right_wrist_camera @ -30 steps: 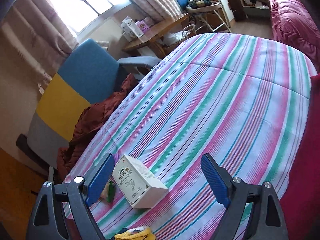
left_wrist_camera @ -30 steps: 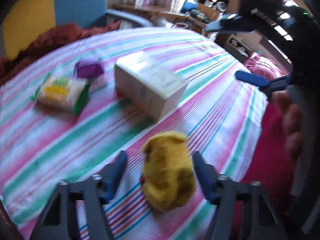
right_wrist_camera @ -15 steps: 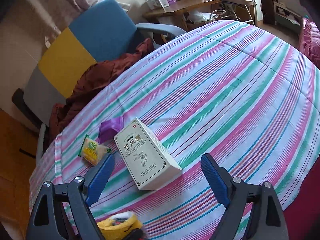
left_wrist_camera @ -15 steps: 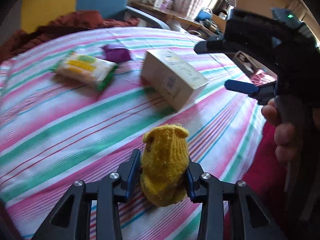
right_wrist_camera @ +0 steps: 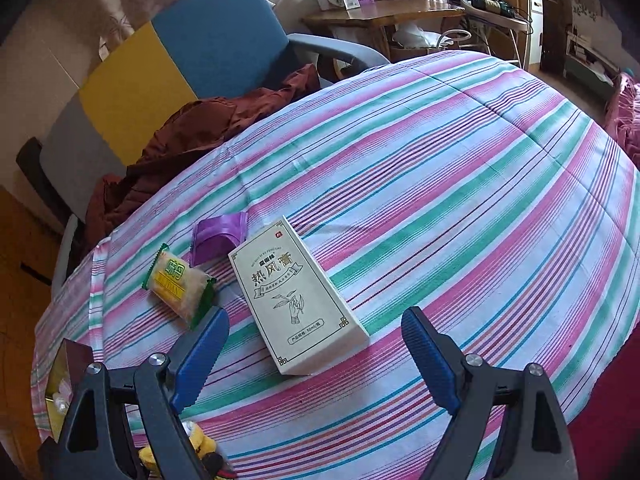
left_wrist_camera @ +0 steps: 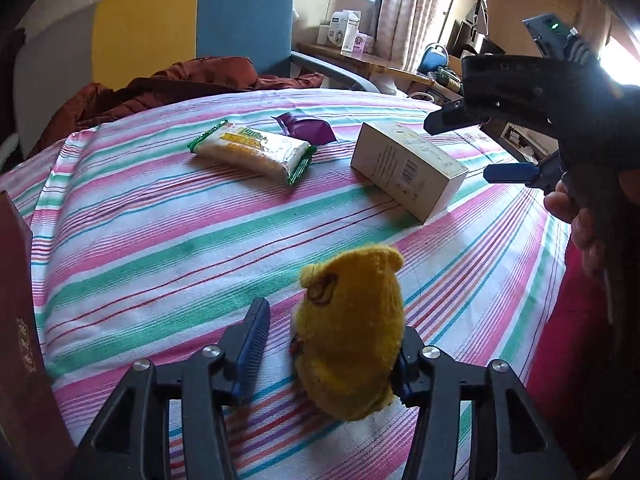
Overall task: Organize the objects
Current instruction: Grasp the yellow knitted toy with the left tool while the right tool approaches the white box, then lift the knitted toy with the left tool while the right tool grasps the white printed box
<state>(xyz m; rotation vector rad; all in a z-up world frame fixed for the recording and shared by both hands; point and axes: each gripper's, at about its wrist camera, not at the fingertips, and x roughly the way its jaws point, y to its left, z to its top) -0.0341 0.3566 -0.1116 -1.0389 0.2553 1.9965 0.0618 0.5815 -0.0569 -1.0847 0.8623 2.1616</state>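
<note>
The yellow knitted toy [left_wrist_camera: 352, 332] stands upright on the striped bed cover [left_wrist_camera: 160, 248], right between the fingers of the left gripper [left_wrist_camera: 326, 354]. The jaws are opening: the left pad [left_wrist_camera: 252, 352] stands clear of the toy with cover showing between, while the right one is hidden behind the toy's side, so I cannot tell whether it still touches.

It looks soft, light and squashy. It will give under the pads and could tip or slide on the cloth. The thick middle of the body, level with the pads, seems the best hold, not the narrow ears on top.

Ahead of the right gripper [right_wrist_camera: 316, 356], whose jaws stand wide apart and empty, lies the cream carton [right_wrist_camera: 296, 300]. It is stiff and flat-sided, best pinched across its narrow width.
</note>
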